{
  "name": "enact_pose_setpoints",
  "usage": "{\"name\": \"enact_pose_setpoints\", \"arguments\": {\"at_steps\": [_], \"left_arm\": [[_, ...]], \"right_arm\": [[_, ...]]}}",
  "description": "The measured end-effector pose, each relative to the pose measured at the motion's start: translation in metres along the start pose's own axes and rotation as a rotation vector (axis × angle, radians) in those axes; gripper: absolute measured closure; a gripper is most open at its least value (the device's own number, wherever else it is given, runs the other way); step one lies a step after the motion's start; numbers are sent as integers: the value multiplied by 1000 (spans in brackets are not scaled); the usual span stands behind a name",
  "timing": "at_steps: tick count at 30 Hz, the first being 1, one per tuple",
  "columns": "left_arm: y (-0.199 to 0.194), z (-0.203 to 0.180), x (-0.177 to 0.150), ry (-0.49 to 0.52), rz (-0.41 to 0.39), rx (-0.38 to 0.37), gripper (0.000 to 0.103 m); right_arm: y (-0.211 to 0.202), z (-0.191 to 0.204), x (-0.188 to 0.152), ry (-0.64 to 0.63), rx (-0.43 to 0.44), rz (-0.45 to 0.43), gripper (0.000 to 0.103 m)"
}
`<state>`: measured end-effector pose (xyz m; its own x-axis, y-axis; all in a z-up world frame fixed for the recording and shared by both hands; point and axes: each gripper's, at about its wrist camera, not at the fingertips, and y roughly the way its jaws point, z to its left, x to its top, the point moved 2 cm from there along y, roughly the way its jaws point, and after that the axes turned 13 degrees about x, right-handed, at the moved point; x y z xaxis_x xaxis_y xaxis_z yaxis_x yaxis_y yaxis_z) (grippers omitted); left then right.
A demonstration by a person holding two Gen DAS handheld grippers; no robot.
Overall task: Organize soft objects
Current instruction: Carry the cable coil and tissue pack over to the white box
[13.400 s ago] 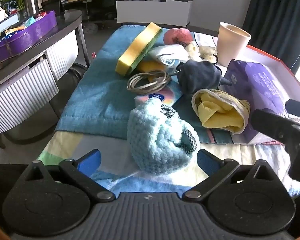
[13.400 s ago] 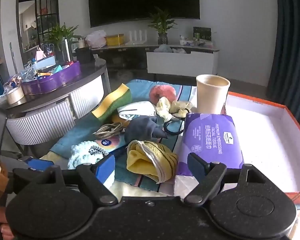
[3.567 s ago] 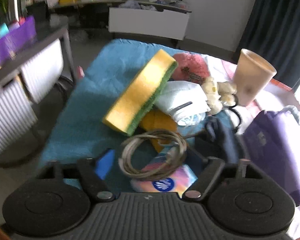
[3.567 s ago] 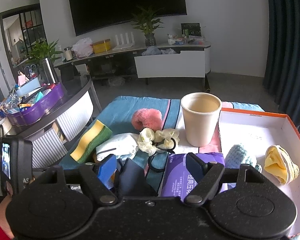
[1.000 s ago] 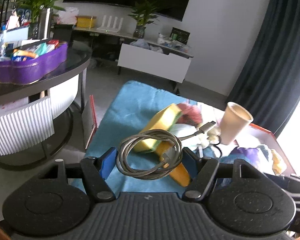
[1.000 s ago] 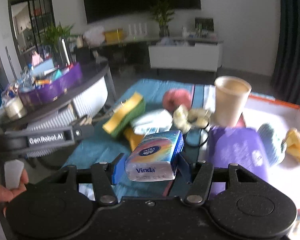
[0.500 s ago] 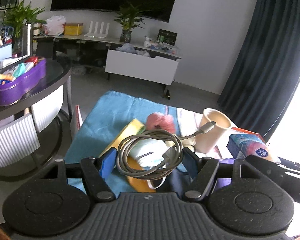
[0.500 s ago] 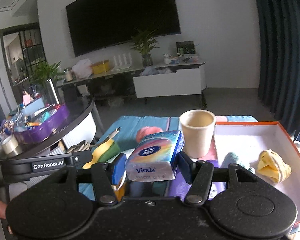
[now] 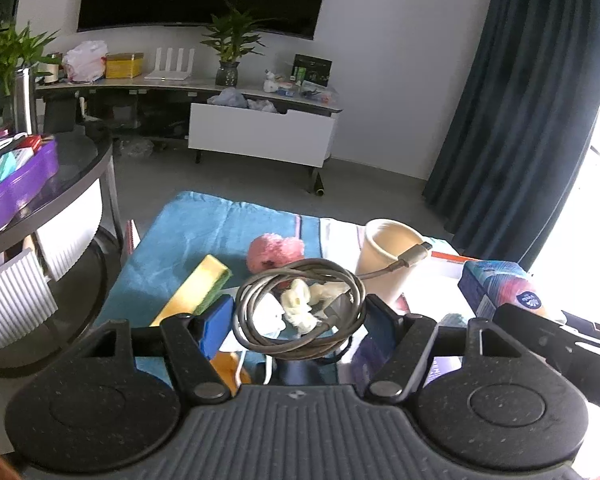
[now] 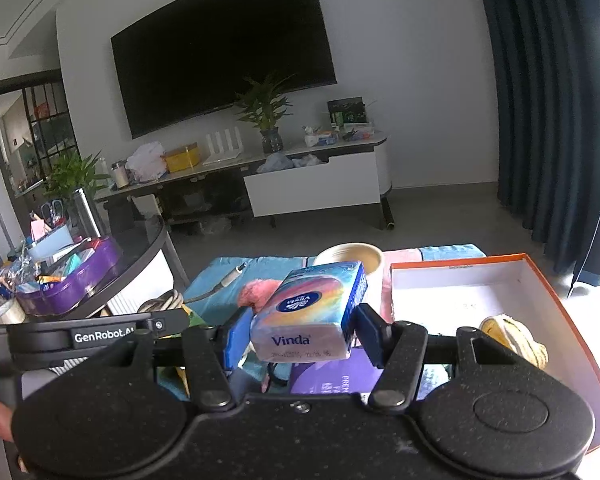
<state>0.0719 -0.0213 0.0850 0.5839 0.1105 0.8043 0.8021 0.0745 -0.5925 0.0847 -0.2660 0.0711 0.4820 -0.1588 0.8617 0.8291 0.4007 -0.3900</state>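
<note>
left gripper (image 9: 298,318): clamping a coiled cable (image 9: 300,308), now lifted well above the table (image 9: 188,232); a second ago hanging lower over the pile
right gripper (image 10: 298,334): squeezing a tissue pack (image 10: 310,312), raised and swung toward the box (image 10: 460,292) since a second ago
meaning for the task: likely carrying both things off the pile at once; pack probably heading into the box, cable's place not clear, being no soft thing
still lying on the table: sponge (image 9: 198,288), pink puff (image 9: 274,250), cream scrunchie (image 9: 300,306), purple pack (image 10: 332,380), cup (image 9: 388,256)
already resting in the box: yellow cloth (image 10: 512,340)
count, held: one cable, one tissue pack
count, on the table: one sponge, one puff, one scrunchie, one purple pack, one cup
count, in the box: one yellow cloth showing; rest hiding behind the gripper
</note>
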Motion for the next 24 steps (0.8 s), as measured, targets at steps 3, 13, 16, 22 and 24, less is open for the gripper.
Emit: {"name": "enact_pose_setpoints", "arguments": {"at_steps": [3,13,16,22,24], "left_arm": [[1,-8,2,9,-1,-7,31],[0,-38,6,67,-10,-34,31],[0,-47,6,84,-12,-44,31],[-1,-64,5,115,-10,-70,31],[-1,-69,4,123,-7,-78,31]], "right_arm": [[-4,-7,2,6,-8,-11,35],[-20,-30,6,34,-42,-43,35],[-25,-37,7,45,-53,-53,35],[-32,-49,7,64,-73,-70,35],[-34,-53,7,70,-79,-75,35]]}}
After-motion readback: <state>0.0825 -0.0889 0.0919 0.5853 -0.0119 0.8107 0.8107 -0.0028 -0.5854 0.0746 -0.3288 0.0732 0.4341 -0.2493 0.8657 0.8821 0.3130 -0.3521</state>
